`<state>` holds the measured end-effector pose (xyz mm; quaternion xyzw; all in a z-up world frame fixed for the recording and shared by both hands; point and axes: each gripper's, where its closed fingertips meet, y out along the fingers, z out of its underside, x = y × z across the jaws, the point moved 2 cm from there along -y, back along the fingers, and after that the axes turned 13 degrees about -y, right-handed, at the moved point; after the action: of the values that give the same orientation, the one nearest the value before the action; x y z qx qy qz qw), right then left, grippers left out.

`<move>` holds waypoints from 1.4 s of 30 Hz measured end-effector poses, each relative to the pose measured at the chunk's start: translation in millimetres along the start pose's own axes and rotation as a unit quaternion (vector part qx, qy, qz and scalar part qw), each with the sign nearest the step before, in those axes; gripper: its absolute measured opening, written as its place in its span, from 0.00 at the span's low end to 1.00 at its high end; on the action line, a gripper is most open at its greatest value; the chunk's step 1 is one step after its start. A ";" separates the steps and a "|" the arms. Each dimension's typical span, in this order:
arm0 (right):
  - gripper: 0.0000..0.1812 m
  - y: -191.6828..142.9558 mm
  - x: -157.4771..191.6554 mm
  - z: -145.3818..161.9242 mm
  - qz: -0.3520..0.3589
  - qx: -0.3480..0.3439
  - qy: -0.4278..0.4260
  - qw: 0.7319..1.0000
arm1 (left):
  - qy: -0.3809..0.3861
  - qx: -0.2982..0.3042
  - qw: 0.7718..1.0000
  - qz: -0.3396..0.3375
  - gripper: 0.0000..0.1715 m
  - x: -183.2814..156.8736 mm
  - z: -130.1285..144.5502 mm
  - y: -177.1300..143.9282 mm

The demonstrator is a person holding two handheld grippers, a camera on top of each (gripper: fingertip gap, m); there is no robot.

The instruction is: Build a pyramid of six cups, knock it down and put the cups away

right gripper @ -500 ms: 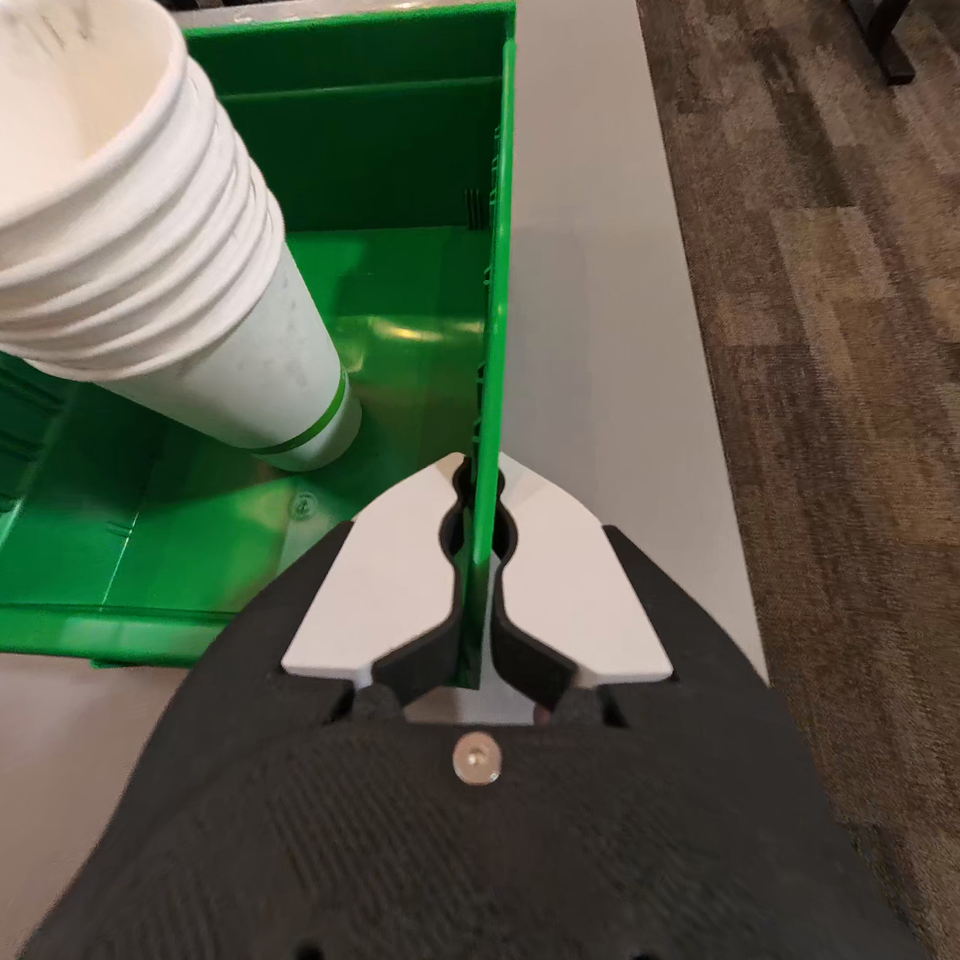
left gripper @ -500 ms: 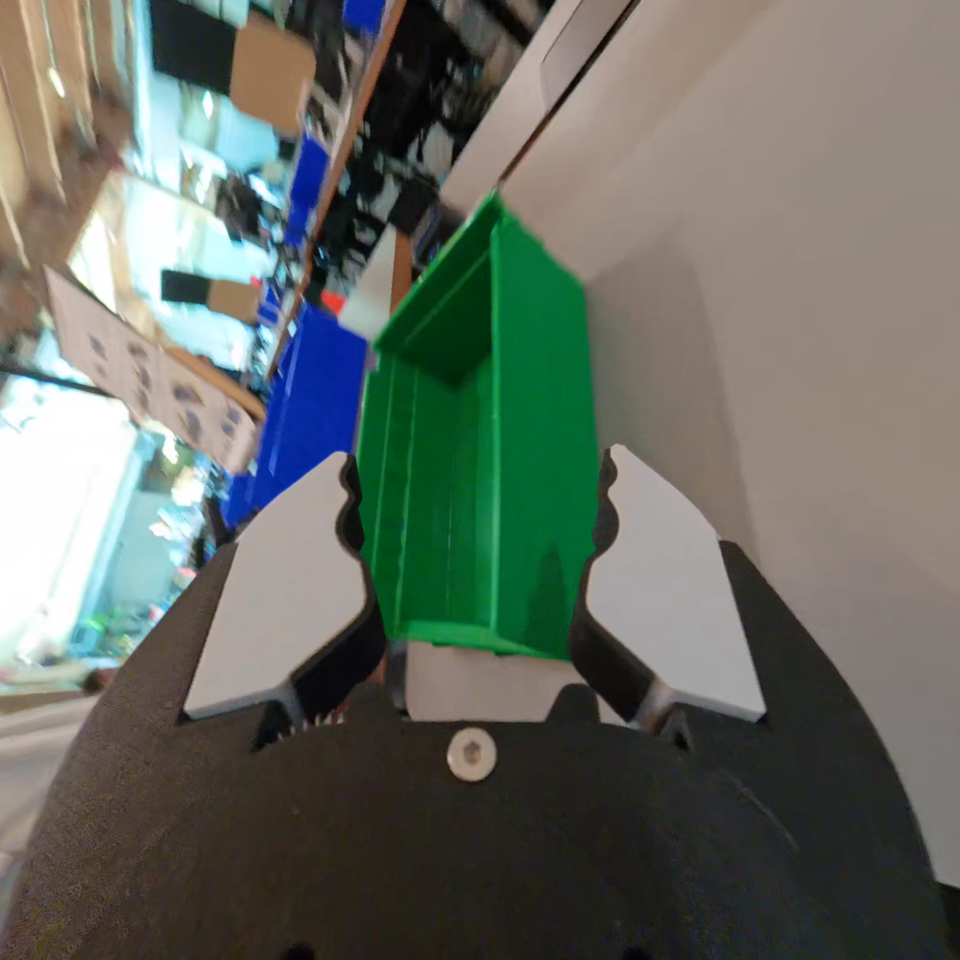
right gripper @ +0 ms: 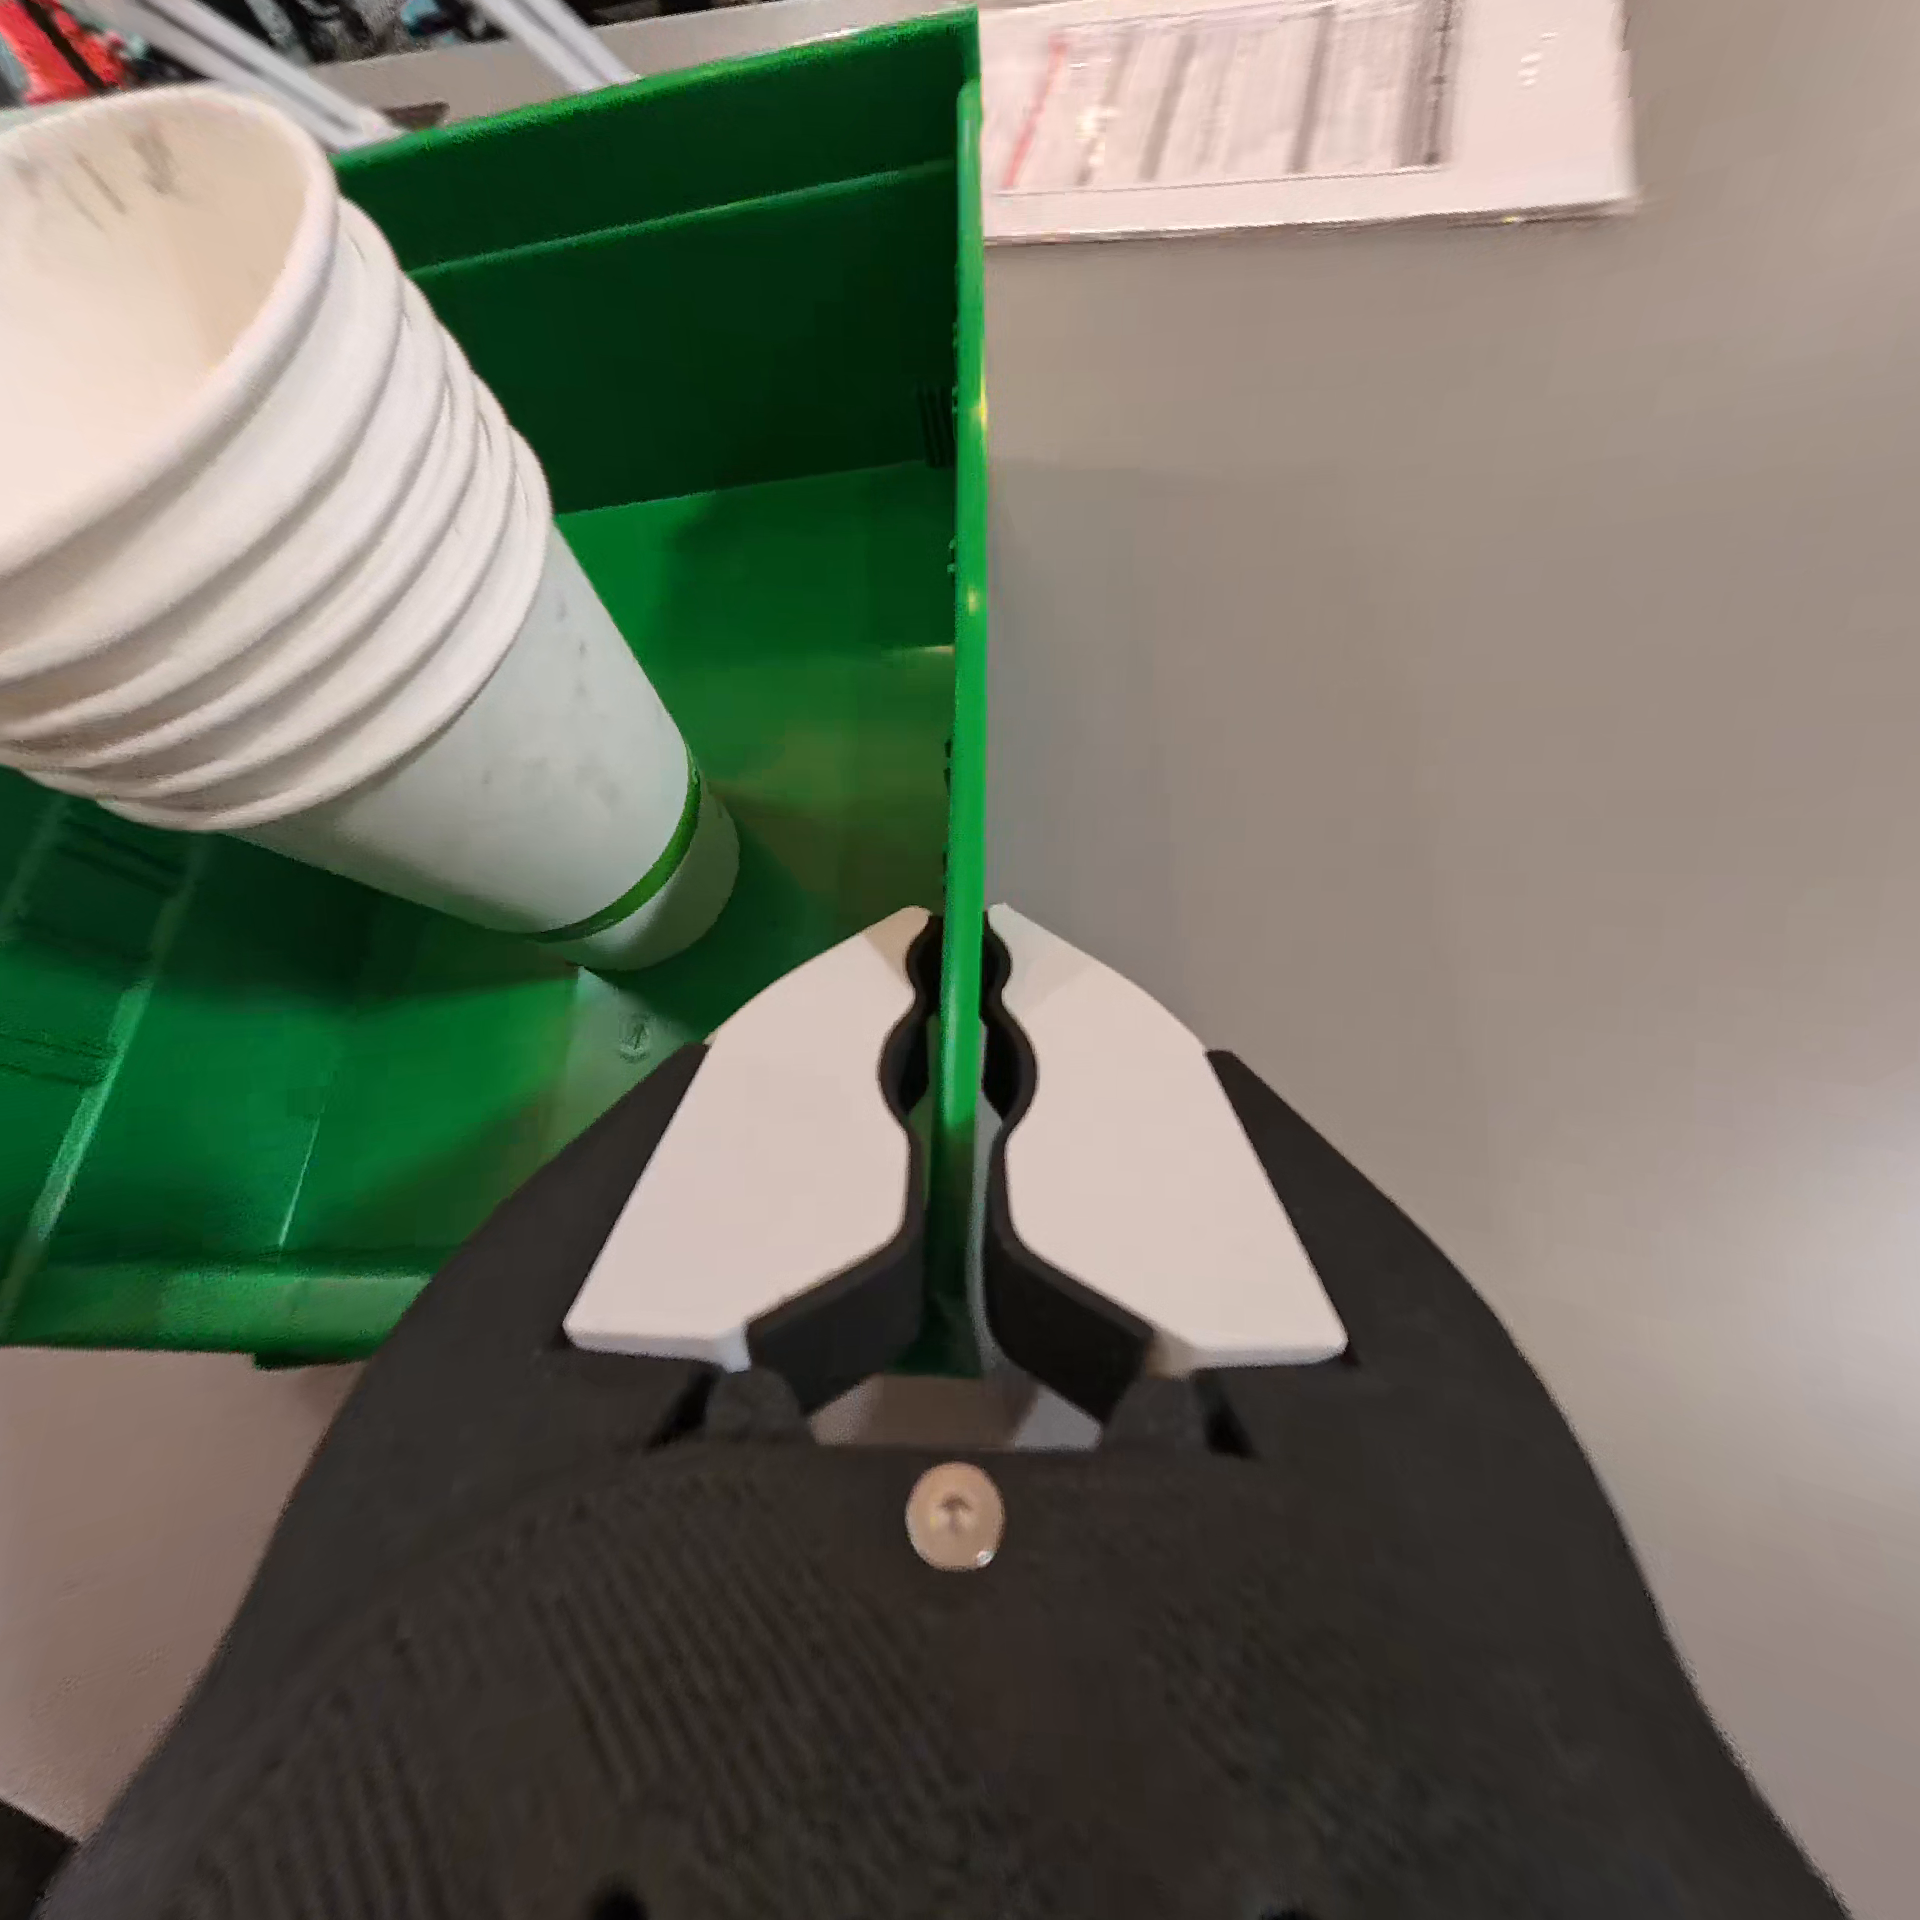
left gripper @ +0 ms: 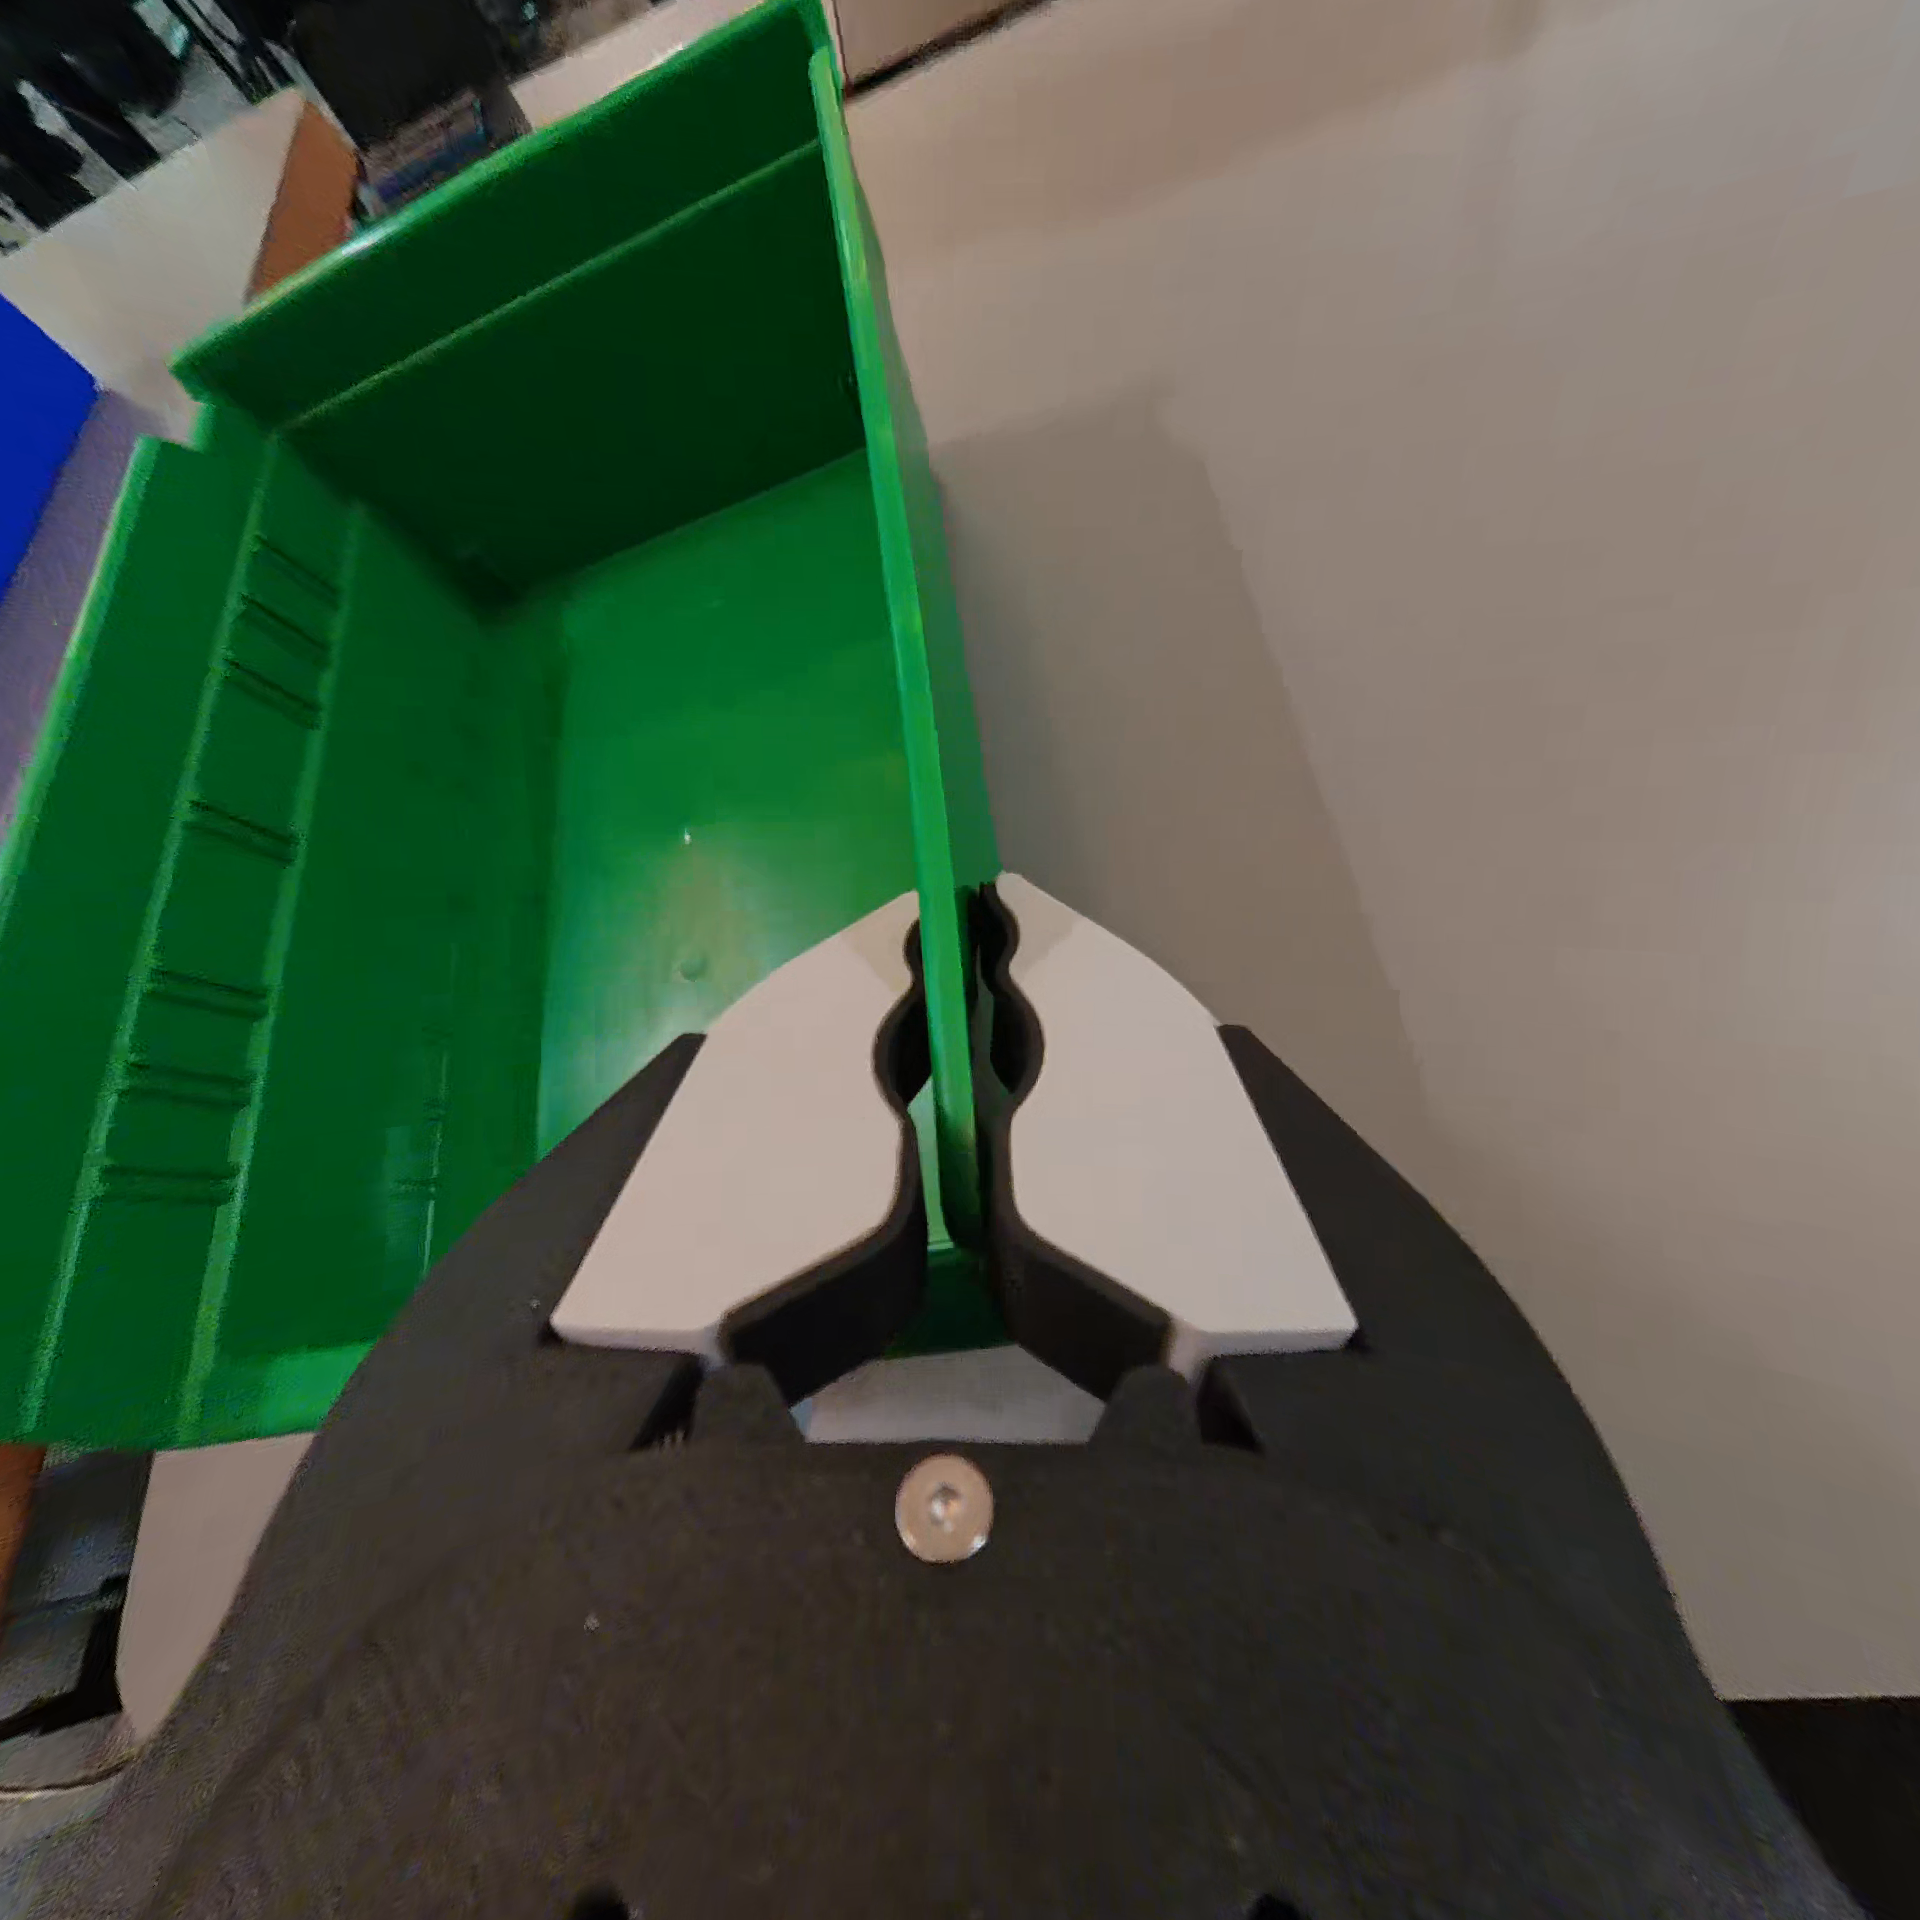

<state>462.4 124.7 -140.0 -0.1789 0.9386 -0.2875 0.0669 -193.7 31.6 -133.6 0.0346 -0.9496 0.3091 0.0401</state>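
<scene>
In the left wrist view my left gripper (left gripper: 961,894) is shut on the right side wall of an empty green plastic bin (left gripper: 623,416), one finger inside the wall and one outside. In the right wrist view my right gripper (right gripper: 958,914) is shut on the right side wall of a green bin (right gripper: 727,343) that holds a stack of white paper cups (right gripper: 312,582). The stack leans to the upper left, with its base on the bin floor close to my left finger. Both bins sit on a pale grey table (left gripper: 1455,623).
A printed paper sheet (right gripper: 1299,114) lies on the table (right gripper: 1455,727) beyond the right bin. A blue bin (left gripper: 31,447) shows at the far left of the left wrist view, with dark shelving behind. The table edge and dark floor (left gripper: 1849,1787) are at the lower right.
My left gripper was open and tilted, short of the empty bin; it has levelled, moved in and shut on the bin's right wall. My right gripper keeps its grip; its view has swung from floor to table.
</scene>
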 end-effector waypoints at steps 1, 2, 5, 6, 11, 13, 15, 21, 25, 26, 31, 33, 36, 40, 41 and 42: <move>0.03 5.9 17.6 -4.7 -0.007 -0.001 -0.003 1.000 | 0.001 -0.014 1.000 -0.003 0.05 1.3 -6.0 -3.9; 0.03 12.1 35.8 -9.9 -0.014 -0.003 -0.008 1.000 | 0.004 -0.030 1.000 -0.008 0.05 3.1 -12.8 -8.8; 0.03 34.1 94.0 -28.2 -0.036 -0.014 -0.003 0.999 | -0.028 -0.058 0.998 0.007 0.05 5.2 -27.5 -21.1; 0.03 42.1 115.4 -33.5 -0.048 -0.013 -0.008 0.999 | -0.045 -0.067 0.997 0.009 0.05 7.9 -31.7 -25.1; 0.03 79.1 212.1 -59.9 -0.089 -0.016 -0.052 0.994 | -0.085 -0.099 0.991 0.012 0.05 24.3 -46.1 -47.7; 0.03 94.2 245.6 -70.5 -0.106 -0.024 -0.053 0.993 | -0.081 -0.106 0.991 -0.001 0.05 31.3 -53.5 -60.0; 0.03 108.4 276.2 -82.0 -0.116 -0.030 -0.039 0.992 | -0.081 -0.117 0.990 -0.013 0.05 37.8 -63.4 -75.4; 0.03 140.0 373.7 -107.6 -0.116 -0.053 -0.029 0.991 | -0.078 -0.151 0.985 -0.035 0.05 51.4 -91.6 -129.1; 0.04 144.6 436.1 -114.1 -0.105 -0.055 -0.052 0.992 | -0.080 -0.137 0.986 -0.044 0.05 58.3 -95.0 -154.4; 0.05 145.0 451.4 -114.4 -0.110 -0.052 -0.061 0.991 | -0.084 -0.139 0.986 -0.043 0.05 60.3 -95.5 -159.0; 0.18 126.0 522.6 -120.8 -0.229 -0.069 -0.122 0.963 | -0.098 -0.169 0.980 -0.036 0.05 68.2 -100.8 -175.7; 0.19 108.2 524.5 -133.8 -0.247 -0.107 -0.136 0.953 | -0.099 -0.175 0.979 -0.034 0.05 67.2 -102.9 -181.1; 0.22 75.9 505.3 -149.5 -0.272 -0.144 -0.133 0.942 | -0.091 -0.182 0.979 -0.028 0.05 58.7 -108.8 -188.9; 0.25 36.4 438.1 -152.6 -0.262 -0.174 -0.141 0.939 | -0.058 -0.192 0.980 -0.007 0.05 26.2 -122.8 -201.7; 0.26 28.3 414.8 -149.9 -0.250 -0.179 -0.145 0.941 | -0.047 -0.195 0.980 0.003 0.05 13.2 -127.0 -205.6; 0.26 21.2 389.2 -145.3 -0.234 -0.182 -0.150 0.943 | -0.035 -0.197 0.980 0.017 0.05 -2.0 -131.0 -209.0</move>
<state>62.1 70.3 -40.8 -0.4432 0.8859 -0.0892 0.1041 -165.7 -59.6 93.8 0.0209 -0.9931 0.1155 0.0075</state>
